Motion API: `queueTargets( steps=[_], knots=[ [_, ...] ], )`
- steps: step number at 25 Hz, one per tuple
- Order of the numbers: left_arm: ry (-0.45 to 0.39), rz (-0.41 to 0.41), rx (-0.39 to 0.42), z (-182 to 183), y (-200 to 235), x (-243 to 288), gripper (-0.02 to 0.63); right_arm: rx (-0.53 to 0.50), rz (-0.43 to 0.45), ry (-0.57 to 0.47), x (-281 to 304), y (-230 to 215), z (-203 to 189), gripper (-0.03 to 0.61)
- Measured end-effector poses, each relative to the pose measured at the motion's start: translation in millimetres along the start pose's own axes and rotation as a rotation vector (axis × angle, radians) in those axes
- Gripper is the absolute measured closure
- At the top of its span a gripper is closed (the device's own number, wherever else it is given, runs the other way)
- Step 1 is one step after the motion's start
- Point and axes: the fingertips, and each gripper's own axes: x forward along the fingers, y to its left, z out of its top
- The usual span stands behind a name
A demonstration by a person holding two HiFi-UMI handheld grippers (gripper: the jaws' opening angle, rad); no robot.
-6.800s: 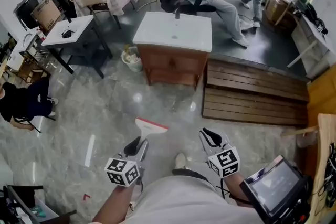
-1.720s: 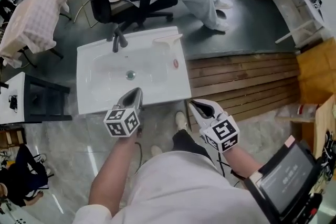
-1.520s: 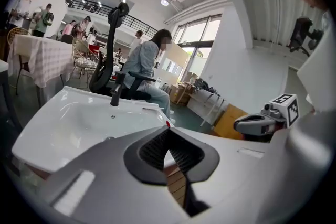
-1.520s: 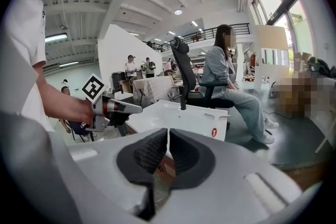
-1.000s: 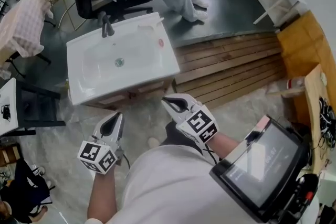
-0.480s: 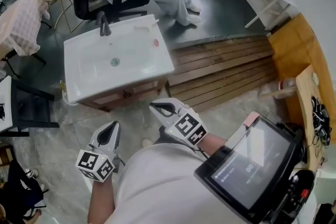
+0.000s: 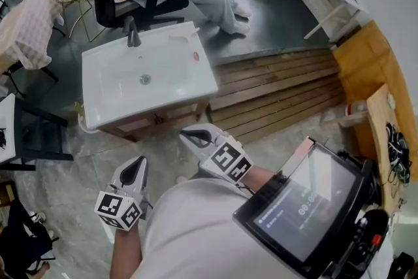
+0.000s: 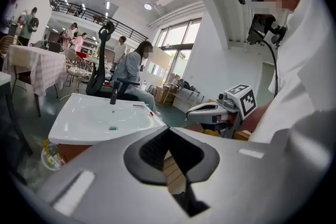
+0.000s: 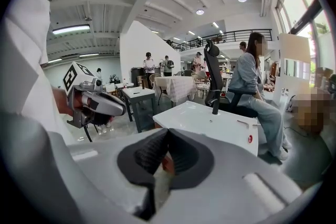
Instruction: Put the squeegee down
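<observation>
1. The squeegee [image 7: 184, 36] is seen lying on the far right corner of the white sink [image 7: 104, 108], just right of the faucet [image 7: 132, 32], free of both grippers.
2. Its long axis is judged to run roughly left to right along the sink's far rim.
3. It lies well apart from the fingers, far beyond the basin. The right gripper [image 7: 188, 136] is nearer than the left gripper [image 7: 139, 163].
4. Both pairs of jaws are closed together, and nothing is held by either.
5. The squeegee's pale outline is hard to separate from the white sink. A small red item [image 7: 195, 55] beside it cannot be identified.
</observation>
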Motion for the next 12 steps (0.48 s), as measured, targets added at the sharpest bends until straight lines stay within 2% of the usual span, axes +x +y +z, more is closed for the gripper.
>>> queueTargets(
  steps=[12],
  knots=[
    [0.010, -0.004, 0.006, -5.7, -4.5, -3.4, 0.606, -0.012, 0.002, -0.002, -1.5, 6.9, 1.5, 0.575]
  ],
)
